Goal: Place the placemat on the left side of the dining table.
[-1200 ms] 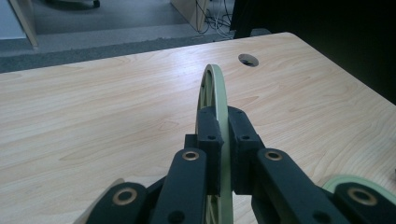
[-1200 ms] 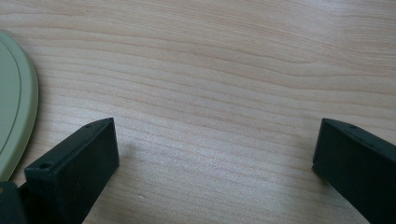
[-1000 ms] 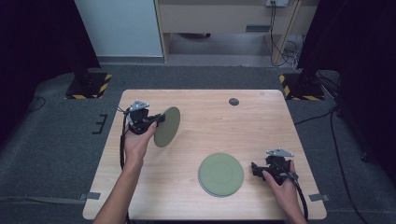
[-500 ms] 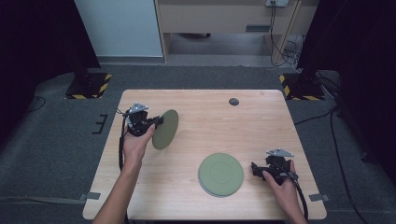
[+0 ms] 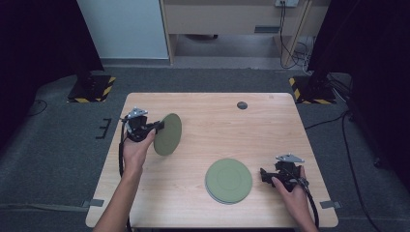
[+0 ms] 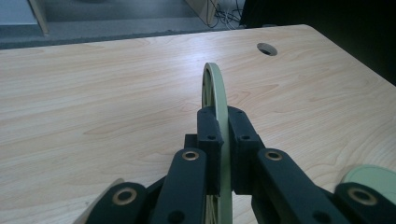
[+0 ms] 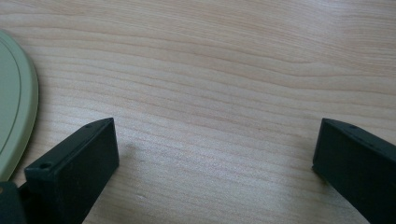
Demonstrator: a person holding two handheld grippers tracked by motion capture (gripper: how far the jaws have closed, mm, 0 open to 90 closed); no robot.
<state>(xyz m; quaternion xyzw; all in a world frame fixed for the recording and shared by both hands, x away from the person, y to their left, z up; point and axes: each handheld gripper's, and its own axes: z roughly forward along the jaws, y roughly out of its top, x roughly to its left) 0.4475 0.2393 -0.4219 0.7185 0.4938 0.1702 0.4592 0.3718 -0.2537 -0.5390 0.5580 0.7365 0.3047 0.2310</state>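
Green plate (image 5: 168,134) is held on edge, lifted over the table's left half, its rim clamped between the jaws of the left gripper (image 5: 159,126); left gripper view shows both pads tight on the rim (image 6: 215,100). A second green plate (image 5: 228,180) lies flat on the wooden table (image 5: 270,128), front right of centre. Right gripper (image 5: 263,175) sits just beside that plate, jaws spread wide, nothing between them. Round hole (image 5: 241,105) near the table's far edge.

The high view looks down over the whole table (image 5: 222,130); both gripper views skim close above its wood.
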